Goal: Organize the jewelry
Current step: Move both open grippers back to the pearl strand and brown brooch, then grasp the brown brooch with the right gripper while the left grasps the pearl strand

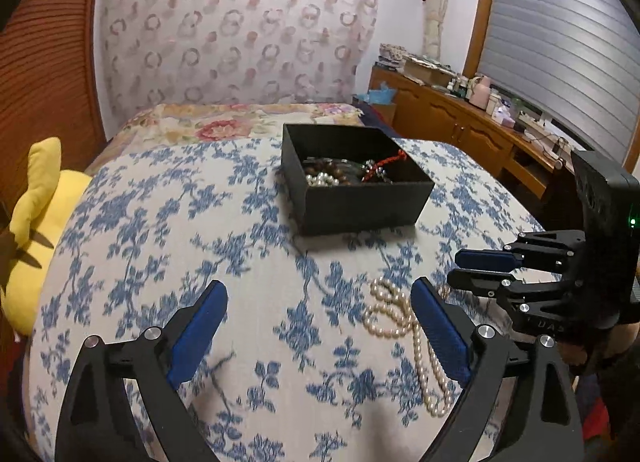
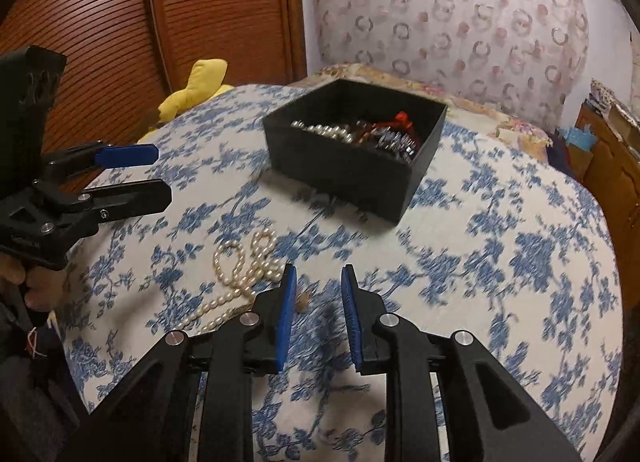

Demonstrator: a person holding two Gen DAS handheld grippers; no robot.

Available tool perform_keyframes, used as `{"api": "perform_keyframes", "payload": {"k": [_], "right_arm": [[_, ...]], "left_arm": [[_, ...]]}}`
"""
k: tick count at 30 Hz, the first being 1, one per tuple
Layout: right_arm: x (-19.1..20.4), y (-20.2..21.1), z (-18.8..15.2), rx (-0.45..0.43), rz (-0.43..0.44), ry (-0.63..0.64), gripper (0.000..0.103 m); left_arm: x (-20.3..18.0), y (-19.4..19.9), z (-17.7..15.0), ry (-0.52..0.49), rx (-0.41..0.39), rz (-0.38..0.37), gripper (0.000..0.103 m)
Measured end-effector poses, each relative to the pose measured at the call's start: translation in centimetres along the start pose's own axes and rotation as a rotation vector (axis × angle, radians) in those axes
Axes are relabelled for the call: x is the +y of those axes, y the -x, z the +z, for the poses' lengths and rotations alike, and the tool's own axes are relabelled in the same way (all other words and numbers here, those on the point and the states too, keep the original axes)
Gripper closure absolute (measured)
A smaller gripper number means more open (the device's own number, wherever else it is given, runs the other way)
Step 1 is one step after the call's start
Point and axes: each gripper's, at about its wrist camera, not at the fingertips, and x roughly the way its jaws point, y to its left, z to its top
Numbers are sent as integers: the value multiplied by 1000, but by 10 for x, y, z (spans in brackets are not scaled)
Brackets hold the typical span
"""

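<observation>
A pearl necklace point(image 1: 408, 338) lies loose on the blue-flowered bedspread point(image 1: 160, 221), at about five o'clock from the black box point(image 1: 352, 177), well apart from it. The box holds more pearls, dark beads and a red cord. The left tool point(image 1: 320, 322) hangs over the bed with its jaws spread wide, nothing between them, its right pad just beside the necklace. The right tool point(image 2: 318, 298) has a narrow gap between its pads, gripping nothing; the necklace lies at its ten o'clock.
</observation>
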Motion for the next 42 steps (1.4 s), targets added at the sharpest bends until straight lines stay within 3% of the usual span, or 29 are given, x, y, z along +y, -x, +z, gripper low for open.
{"api": "perform_keyframes", "payload": {"k": [10, 12, 21, 26, 28, 30, 35, 39, 42], "right_arm": [[12, -19, -3, 67, -1, 33, 77], [15, -18, -3, 70, -6, 51, 87], [16, 11, -22, 4, -26, 27, 87], [16, 23, -40, -20, -42, 2, 87], [14, 26, -44, -29, -45, -8, 87], [12, 28, -44, -37, -42, -21, 87], [7, 29, -46, -54, -33, -48, 87], [11, 28, -46, -56, -39, -32, 87], [10, 27, -46, -51, -37, -35, 87]], "left_arm": [[-4, 6, -18, -8, 27, 10, 13], [-6, 7, -20, -13, 33, 10, 13], [-26, 0, -30, -48, 82, -37, 14], [-42, -9, -32, -74, 121, -81, 46], [-48, -15, -33, -91, 142, -91, 64], [-55, -20, -33, -107, 159, -106, 74], [-68, -28, -36, -149, 182, -101, 91], [-76, -28, -38, -199, 177, -67, 92], [-78, -29, -38, -226, 172, -61, 99]]}}
